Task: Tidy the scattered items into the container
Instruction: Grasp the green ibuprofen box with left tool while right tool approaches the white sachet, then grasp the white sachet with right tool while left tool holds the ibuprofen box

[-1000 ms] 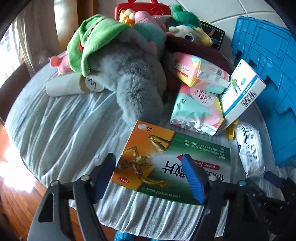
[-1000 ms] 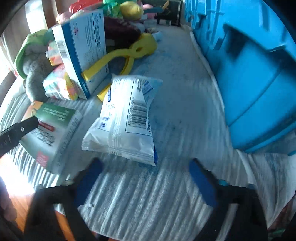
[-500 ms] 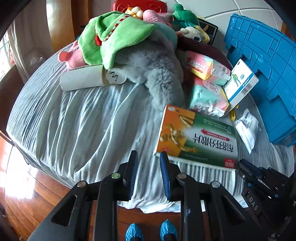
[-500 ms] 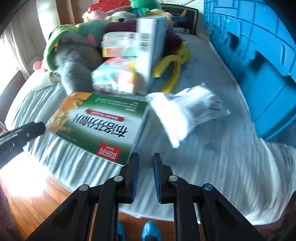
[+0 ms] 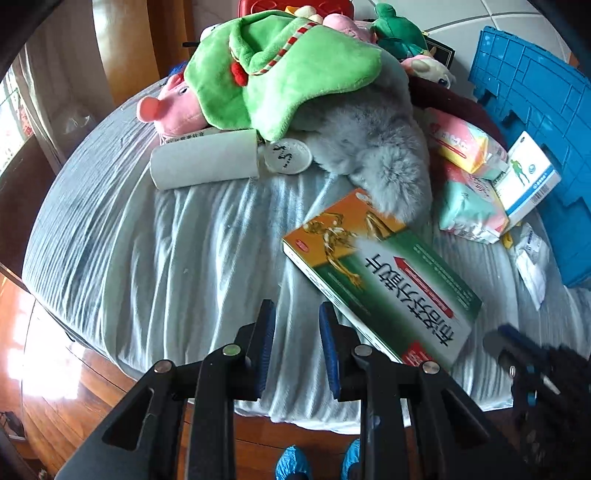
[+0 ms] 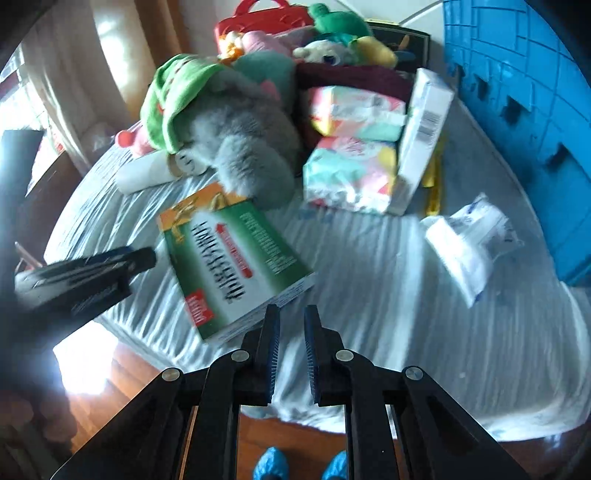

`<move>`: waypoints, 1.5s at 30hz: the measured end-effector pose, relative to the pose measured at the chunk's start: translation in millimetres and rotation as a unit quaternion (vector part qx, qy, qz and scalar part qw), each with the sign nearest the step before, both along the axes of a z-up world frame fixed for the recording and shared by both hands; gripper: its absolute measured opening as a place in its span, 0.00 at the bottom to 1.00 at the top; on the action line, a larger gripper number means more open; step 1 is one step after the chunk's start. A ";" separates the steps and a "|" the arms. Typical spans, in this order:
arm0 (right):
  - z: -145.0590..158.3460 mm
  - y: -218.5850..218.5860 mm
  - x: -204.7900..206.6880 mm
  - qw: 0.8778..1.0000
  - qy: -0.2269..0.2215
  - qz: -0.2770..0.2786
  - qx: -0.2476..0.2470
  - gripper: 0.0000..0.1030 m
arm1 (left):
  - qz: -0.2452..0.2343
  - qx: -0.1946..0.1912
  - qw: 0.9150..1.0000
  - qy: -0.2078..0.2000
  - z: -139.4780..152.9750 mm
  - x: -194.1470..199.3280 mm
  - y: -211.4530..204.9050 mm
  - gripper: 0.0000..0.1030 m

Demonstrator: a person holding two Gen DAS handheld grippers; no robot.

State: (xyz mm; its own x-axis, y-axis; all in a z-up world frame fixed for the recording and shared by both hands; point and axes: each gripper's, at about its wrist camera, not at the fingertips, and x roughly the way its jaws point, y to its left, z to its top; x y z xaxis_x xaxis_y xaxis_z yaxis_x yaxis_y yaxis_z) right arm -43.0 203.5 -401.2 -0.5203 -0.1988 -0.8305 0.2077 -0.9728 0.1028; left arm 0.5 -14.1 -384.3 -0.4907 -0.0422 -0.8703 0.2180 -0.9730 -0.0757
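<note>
A green and orange medicine box (image 5: pixel 384 280) (image 6: pixel 236 258) lies flat near the front edge of the cloth-covered table (image 5: pixel 166 258). My left gripper (image 5: pixel 297 325) is shut and holds nothing, just left of that box. My right gripper (image 6: pixel 291 325) is also shut and holds nothing, hovering at the box's near corner. A white sachet (image 6: pixel 469 243) (image 5: pixel 530 258) lies to the right, close to the blue crate (image 5: pixel 535 122) (image 6: pixel 524 92). A white and blue carton (image 6: pixel 421 136) (image 5: pixel 526 177) leans on pastel tissue packs (image 6: pixel 351 173). A grey plush (image 5: pixel 376 147) lies under a green one (image 5: pixel 288 70).
A white roll (image 5: pixel 205 158) and a pink plush (image 5: pixel 166 110) sit at the pile's left. A red case (image 6: pixel 266 18) and more soft toys are at the back. Yellow tongs (image 6: pixel 434 188) lie beside the carton. Wooden floor and blue shoe covers (image 5: pixel 291 463) show below the table edge.
Both grippers went from wide open to shut, with nothing in them, and drew back towards the table's front edge. The medicine box and sachet now lie farther ahead in both views.
</note>
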 end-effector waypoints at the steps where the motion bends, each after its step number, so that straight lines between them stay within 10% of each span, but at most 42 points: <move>1: -0.2 7.1 -7.5 1.000 0.002 -0.008 0.008 0.14 | 0.000 0.009 1.000 -0.006 -4.0 0.5 5.1 0.24; 13: -14.0 -15.8 -7.0 0.993 -0.029 0.111 -0.026 0.13 | 0.106 -0.035 0.994 0.020 21.9 -6.2 -6.5 0.24; 17: 13.4 30.6 -6.1 0.999 0.001 0.049 -0.023 0.24 | 0.072 -0.031 0.996 0.030 34.1 -21.2 29.4 0.76; 20: 22.2 68.5 -15.2 1.000 0.014 -0.018 -0.010 0.51 | 0.066 -0.041 0.997 0.023 31.8 -22.3 46.7 0.77; 30: 18.2 119.8 -52.6 0.993 -0.007 -0.116 -0.029 0.72 | 0.082 -0.037 0.996 -0.007 -3.6 -42.5 55.1 0.85; 38: -6.1 126.1 -75.6 0.986 -0.030 -0.157 -0.037 0.75 | 0.084 -0.033 0.996 -0.015 -22.1 -59.5 51.9 0.87; 45: -1.5 99.6 -55.0 0.999 0.005 -0.034 0.034 0.34 | 0.065 -0.033 0.997 0.000 -18.5 -50.2 61.1 0.84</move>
